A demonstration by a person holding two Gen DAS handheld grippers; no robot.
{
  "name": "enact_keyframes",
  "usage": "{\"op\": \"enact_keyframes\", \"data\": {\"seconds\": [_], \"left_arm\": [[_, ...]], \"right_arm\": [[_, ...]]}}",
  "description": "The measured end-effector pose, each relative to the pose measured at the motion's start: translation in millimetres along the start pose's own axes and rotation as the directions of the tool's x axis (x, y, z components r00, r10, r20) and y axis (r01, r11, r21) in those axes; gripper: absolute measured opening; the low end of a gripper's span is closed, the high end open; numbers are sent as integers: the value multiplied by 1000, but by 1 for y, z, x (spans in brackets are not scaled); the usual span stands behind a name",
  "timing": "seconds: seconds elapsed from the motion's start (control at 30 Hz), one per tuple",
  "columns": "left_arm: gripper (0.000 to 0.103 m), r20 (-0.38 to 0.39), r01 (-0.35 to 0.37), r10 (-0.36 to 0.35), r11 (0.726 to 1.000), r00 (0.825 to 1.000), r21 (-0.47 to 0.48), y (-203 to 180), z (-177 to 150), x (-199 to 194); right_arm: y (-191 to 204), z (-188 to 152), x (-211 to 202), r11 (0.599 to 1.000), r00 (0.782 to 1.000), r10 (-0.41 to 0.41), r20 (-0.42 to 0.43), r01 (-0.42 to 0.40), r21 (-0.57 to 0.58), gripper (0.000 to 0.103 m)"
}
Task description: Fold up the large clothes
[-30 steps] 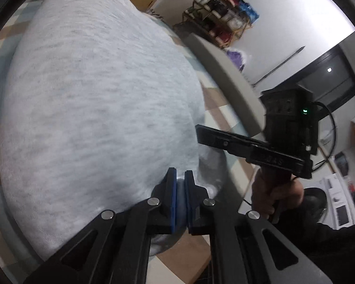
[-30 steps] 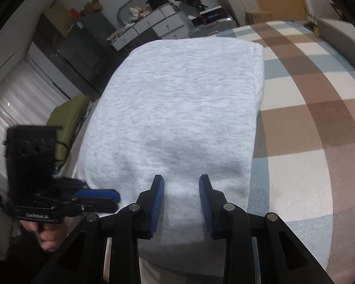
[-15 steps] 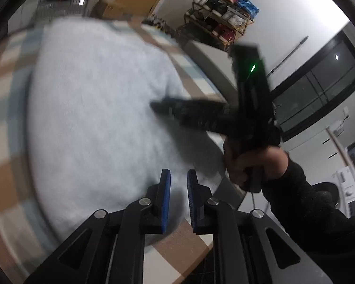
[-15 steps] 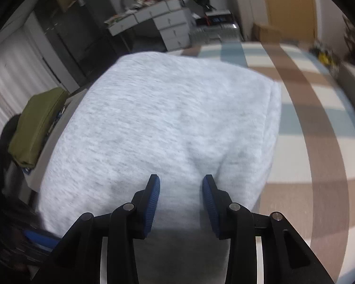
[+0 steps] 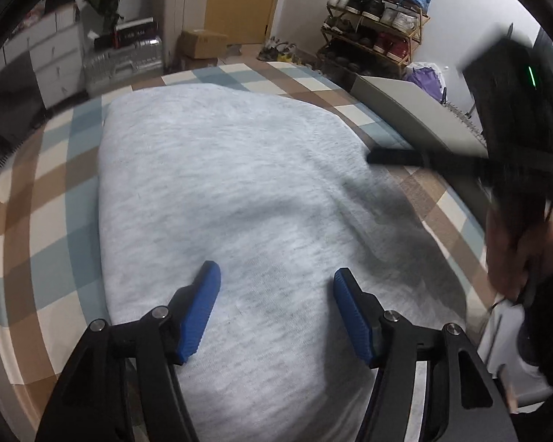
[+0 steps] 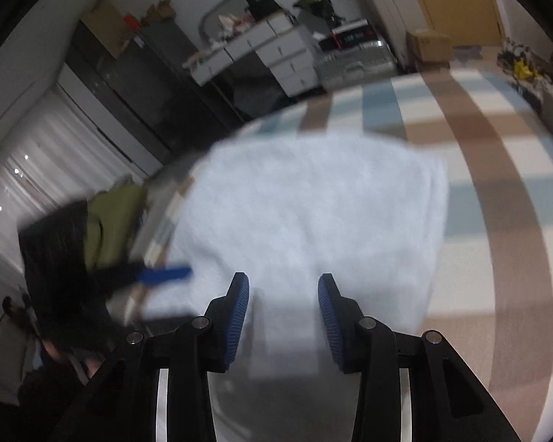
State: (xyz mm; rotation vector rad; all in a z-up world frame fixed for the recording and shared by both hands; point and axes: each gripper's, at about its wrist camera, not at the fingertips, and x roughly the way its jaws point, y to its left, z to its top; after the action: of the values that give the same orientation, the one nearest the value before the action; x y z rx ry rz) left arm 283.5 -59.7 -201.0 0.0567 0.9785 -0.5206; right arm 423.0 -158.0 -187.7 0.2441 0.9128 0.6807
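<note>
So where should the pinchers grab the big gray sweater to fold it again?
Probably by the near edge of the gray sweater, coming in low from the near side. It lies flat and folded on the checked blanket, so only its edges give something thin to pinch. The left gripper is opening above it, empty.

The right wrist view is smeared: the garment shows no folds or seams, and the left gripper is a dark streak with one blue finger. In the left wrist view, the right gripper is blurred, its jaws unreadable, and the garment's near edge hides behind the fingers.
</note>
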Motion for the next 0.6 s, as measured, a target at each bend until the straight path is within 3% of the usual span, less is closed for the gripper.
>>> {"op": "enact_keyframes", "data": {"seconds": [0.13, 0.23, 0.27, 0.33, 0.37, 0.47, 0.6], "left_arm": [[58, 12, -2, 3, 1000, 1000, -20, 8, 1, -4], [58, 30, 21, -20, 999, 999, -38, 14, 0, -5], [58, 35, 29, -27, 999, 999, -42, 15, -1, -4], [58, 43, 39, -37, 998, 998, -47, 17, 0, -5], [58, 45, 43, -41, 998, 998, -50, 18, 0, -4], [59, 52, 38, -36, 998, 998, -42, 15, 2, -5], [59, 59, 32, -30, 999, 998, -33, 14, -1, -7]], "right_arm": [[30, 63, 44, 995, 999, -44, -19, 42, -92, 39], [42, 92, 98, 992, 993, -54, -103, 42, -117, 39], [41, 94, 122, 987, 983, -107, -147, 88, -133, 37], [35, 82, 167, 972, 942, -196, -274, 149, -181, 36], [31, 73, 187, 954, 926, -247, -284, 180, -241, 35], [31, 76, 188, 955, 917, -259, -302, 197, -221, 35], [36, 76, 129, 953, 949, -248, -193, 204, -223, 37]]}}
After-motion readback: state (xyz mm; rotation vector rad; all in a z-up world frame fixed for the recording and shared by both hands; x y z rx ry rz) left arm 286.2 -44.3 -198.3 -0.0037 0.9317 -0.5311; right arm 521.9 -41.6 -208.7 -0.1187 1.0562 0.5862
